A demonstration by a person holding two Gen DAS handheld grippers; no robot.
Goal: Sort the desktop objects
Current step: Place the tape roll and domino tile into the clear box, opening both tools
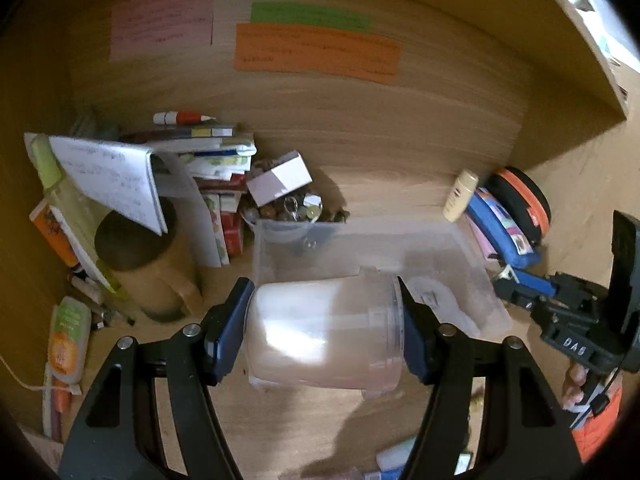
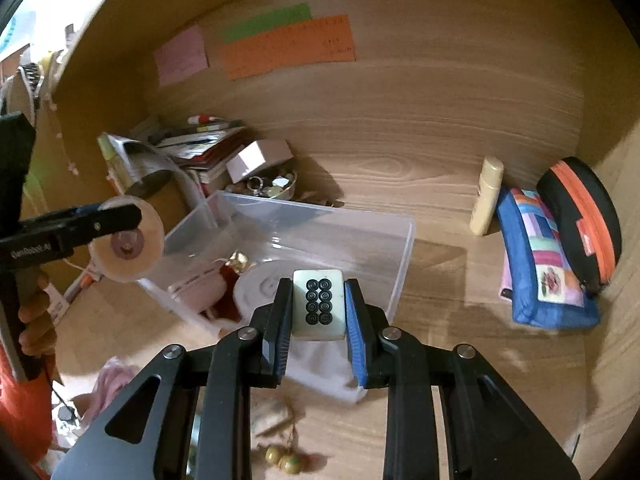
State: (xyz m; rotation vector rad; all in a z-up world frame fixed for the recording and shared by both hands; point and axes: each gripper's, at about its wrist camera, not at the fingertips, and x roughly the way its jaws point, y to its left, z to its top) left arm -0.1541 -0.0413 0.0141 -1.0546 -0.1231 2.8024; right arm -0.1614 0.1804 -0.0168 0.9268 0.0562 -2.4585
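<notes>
Light wood-grain tabletop [image 2: 460,272] set in a wooden alcove. Matching wood-grain back panel [image 1: 360,120] rises behind it, wooden side panels on both sides. Taped to the back panel: pink paper note [image 1: 162,20], green paper strip [image 1: 310,16], orange paper sheet [image 1: 316,54], handwriting blurred. Interior dim and warm-toned, hard shadows on the wood. Bright overexposed room beyond the alcove's edge [image 2: 36,28], contents unclear.
</notes>
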